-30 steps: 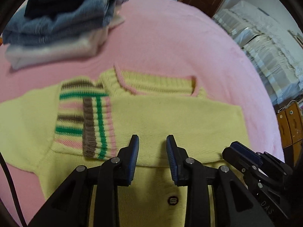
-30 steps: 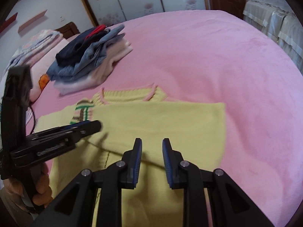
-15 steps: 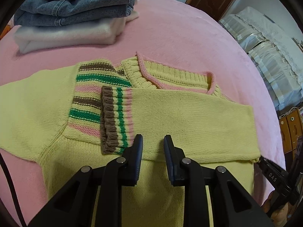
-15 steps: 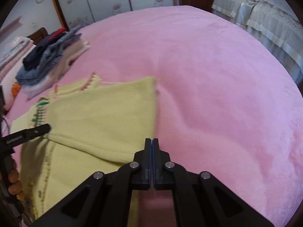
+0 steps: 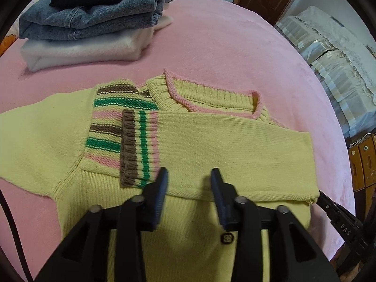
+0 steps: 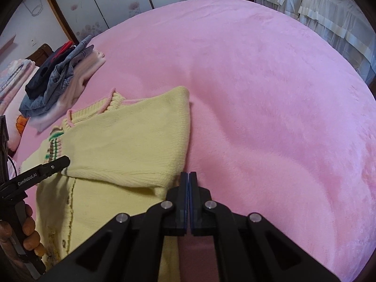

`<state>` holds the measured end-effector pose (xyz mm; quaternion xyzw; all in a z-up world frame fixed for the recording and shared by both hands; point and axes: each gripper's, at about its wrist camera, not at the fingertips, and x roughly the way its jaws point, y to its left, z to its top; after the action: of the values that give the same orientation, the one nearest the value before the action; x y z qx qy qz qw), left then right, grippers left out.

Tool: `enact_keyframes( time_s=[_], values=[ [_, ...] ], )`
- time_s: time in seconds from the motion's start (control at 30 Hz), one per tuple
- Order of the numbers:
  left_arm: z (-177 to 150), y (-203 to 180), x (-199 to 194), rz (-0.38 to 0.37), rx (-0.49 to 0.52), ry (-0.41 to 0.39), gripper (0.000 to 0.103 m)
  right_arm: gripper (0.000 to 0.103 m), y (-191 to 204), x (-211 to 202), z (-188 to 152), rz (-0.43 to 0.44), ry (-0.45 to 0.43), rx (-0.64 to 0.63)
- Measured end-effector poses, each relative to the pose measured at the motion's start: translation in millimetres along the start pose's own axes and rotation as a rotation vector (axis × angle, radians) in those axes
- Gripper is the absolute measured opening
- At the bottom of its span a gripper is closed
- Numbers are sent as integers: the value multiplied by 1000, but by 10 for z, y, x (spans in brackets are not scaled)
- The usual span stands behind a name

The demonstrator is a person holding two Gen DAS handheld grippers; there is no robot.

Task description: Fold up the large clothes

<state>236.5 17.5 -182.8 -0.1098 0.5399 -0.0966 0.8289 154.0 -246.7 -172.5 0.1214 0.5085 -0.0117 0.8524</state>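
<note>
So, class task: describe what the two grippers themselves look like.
Both are matte black with silver pivot bolts and blue-lined fingers. The left gripper reads "GenRobot.AI" in white on its side; the right gripper carries white "DAS" lettering. A dark cable runs beside the left one.

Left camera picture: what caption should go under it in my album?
Open left gripper hovers over a yellow sweater, sleeve folded across, on a pink bed.

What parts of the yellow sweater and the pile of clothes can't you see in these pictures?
- Yellow sweater, left wrist view: its bottom hem is hidden behind the left gripper and cut off by the bottom edge.
- Right gripper, right wrist view: its shut fingers sit at the sweater's edge; whether they pinch any fabric cannot be told.
- Pile of folded clothes, left wrist view: the top is cut off by the frame edge.
</note>
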Motion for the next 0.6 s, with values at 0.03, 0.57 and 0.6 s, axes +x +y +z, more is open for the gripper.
enact_keyframes(
  time_s=[0.03, 0.57, 0.6],
  values=[
    [-5, -27, -58, -3, 1, -3, 57, 0, 22, -32, -11, -4, -2, -3],
    [-195, -215, -1064, 60, 88, -143, 74, 3, 635, -728, -90, 70, -64, -82],
    [-212, -212, -1129, 70, 91, -148, 74, 3, 689, -781, -97, 75, -70, -88]
  ],
)
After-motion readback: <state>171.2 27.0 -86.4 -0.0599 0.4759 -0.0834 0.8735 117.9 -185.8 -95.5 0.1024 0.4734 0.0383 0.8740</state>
